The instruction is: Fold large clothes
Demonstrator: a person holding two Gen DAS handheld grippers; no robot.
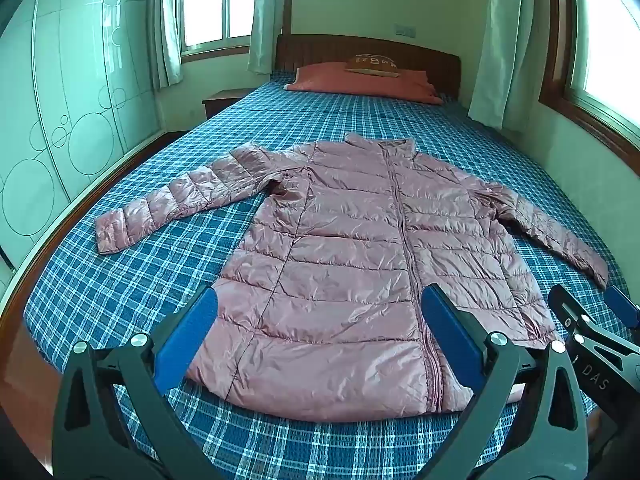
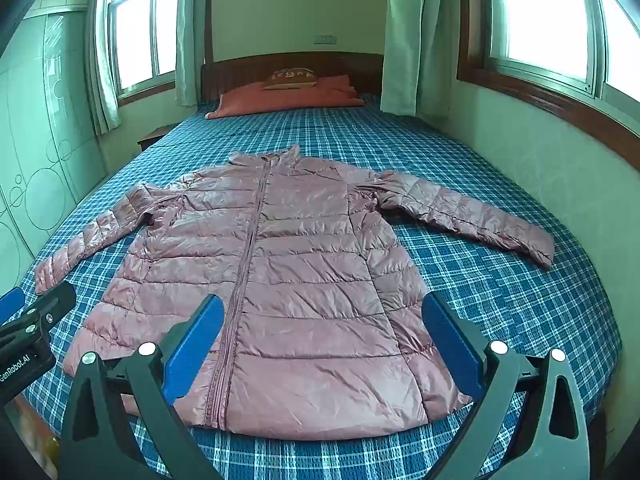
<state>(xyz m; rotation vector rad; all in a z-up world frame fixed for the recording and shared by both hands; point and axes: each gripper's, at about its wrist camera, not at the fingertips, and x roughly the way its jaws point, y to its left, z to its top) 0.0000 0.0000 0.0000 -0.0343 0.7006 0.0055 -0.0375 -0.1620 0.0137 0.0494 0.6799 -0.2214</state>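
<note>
A pink quilted puffer jacket (image 1: 340, 256) (image 2: 280, 272) lies flat and zipped on the blue plaid bed (image 1: 120, 280) (image 2: 500, 300), collar toward the headboard, both sleeves spread out to the sides. My left gripper (image 1: 320, 320) hovers above the jacket's hem on its left half, jaws wide open with nothing between the blue pads. My right gripper (image 2: 324, 324) hovers above the hem's right half, also wide open and holding nothing. Each gripper shows at the edge of the other's view: the right gripper (image 1: 592, 320) and the left gripper (image 2: 32, 312).
A red pillow (image 1: 360, 80) with a small brown cushion (image 1: 376, 65) lies at the wooden headboard (image 2: 292, 66). A mirrored wardrobe (image 1: 60, 100) stands left of the bed, a wall with a window (image 2: 560, 40) right. A nightstand (image 1: 222, 100) sits beside the bed's far left corner.
</note>
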